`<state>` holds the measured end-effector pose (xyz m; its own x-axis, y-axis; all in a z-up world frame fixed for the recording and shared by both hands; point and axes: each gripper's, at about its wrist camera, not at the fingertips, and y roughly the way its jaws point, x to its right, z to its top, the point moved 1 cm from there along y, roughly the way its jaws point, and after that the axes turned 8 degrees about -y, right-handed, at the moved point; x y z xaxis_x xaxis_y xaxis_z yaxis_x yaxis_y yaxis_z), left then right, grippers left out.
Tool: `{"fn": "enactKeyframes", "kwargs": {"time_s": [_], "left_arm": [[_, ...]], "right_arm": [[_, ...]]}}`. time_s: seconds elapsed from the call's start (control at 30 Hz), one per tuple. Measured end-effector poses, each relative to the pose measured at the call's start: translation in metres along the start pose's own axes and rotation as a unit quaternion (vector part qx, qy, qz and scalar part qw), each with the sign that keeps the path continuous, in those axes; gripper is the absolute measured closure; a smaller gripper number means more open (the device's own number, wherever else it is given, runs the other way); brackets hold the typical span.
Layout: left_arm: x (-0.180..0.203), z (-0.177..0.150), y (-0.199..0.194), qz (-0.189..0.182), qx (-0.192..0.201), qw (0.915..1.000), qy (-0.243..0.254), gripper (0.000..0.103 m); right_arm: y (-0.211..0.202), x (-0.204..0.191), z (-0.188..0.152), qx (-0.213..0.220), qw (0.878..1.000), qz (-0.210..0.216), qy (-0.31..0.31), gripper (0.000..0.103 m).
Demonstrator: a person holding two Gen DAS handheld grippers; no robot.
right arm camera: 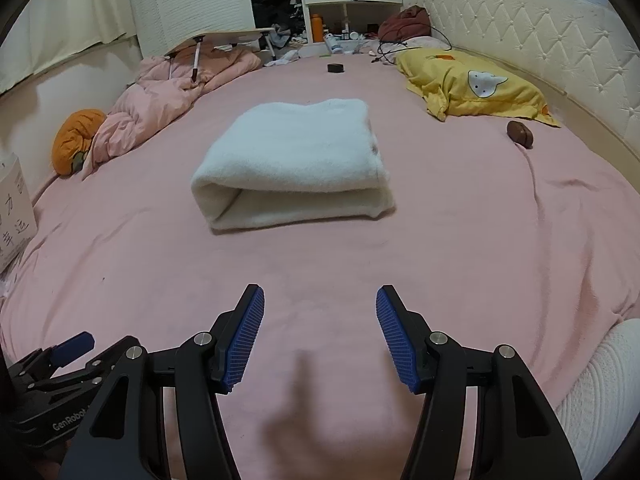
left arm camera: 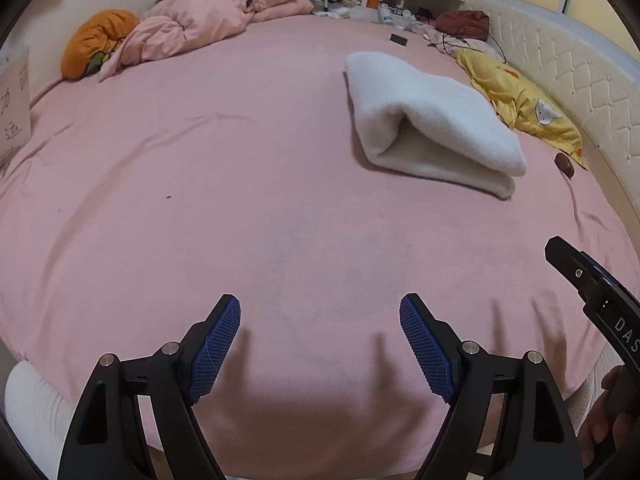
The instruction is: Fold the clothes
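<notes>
The white garment [right arm camera: 292,160] lay already folded into a thick, neat bundle on the pink sheet [right arm camera: 460,240], about in the middle of the bed, with its open fold turned toward the near edge. Both grippers hovered over the near part of the sheet, well apart from the bundle. The left gripper [left arm camera: 320,344] had its jaws wide apart and nothing between them. The right gripper [right arm camera: 320,336] stood open too, a little narrower, and also held nothing.

By my judgement the folding of this piece was finished, or nearly so, and the hands were between two steps. The next move would call either for one more fold, or for carrying the bundle aside. In both cases the grippers would need to travel far forward and close on the thick near edge. A yellow pillow [right arm camera: 472,80] lay far right, and a pink quilt [right arm camera: 180,84] far left.
</notes>
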<state>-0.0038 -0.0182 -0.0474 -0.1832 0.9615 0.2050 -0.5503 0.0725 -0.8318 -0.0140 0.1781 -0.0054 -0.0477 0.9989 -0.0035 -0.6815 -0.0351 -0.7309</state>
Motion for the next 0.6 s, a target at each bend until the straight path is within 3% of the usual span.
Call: {"fn": "enactKeyframes", "kwargs": {"time_s": [0.6], "left_arm": [[0.002,-0.003,0.014,0.007,-0.02,0.9998,0.005,0.021]], "right_arm": [[0.005,-0.003,0.001,-0.001,1.0,0.01,-0.003,0.044]]}}
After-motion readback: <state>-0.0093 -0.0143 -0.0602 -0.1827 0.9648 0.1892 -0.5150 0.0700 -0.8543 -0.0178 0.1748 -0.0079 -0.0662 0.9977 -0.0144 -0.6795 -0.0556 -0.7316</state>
